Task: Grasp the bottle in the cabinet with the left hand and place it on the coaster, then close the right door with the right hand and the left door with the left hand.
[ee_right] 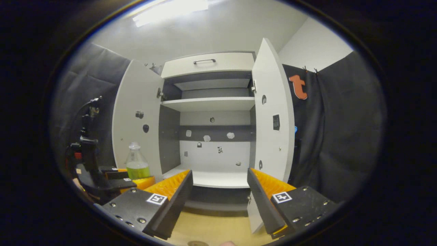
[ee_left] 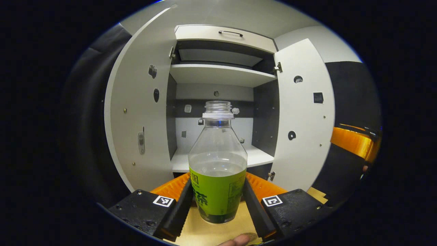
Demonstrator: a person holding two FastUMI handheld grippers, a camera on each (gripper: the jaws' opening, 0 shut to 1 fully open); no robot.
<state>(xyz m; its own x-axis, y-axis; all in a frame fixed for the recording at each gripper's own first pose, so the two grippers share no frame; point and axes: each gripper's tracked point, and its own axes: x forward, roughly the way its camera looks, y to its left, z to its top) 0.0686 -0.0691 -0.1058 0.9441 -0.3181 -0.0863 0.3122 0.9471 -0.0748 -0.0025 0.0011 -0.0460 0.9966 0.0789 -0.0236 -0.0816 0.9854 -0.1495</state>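
The left hand-held gripper (ee_left: 218, 201) is clamped on the upright, capless bottle (ee_left: 217, 164), out of the cabinet (ee_left: 222, 73) above the bench (ee_left: 205, 232). A round disc, perhaps the coaster (ee_left: 251, 236), lies just below-right. The right hand-held gripper (ee_right: 218, 191) stands apart, nearer the right door (ee_right: 273, 119).

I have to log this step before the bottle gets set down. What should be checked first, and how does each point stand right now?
1. Left gripper shut on the bottle: ok, both fingers press its sides.
2. Bottle upright: ok.
3. Bottle out of the cabinet: ok, it hangs over the wooden table.
4. Coaster under the bottle: cannot tell.
5. Bottle has no cap and holds liquid: not ok, keep it level.
6. Right gripper open and empty, facing the open right door: ok.
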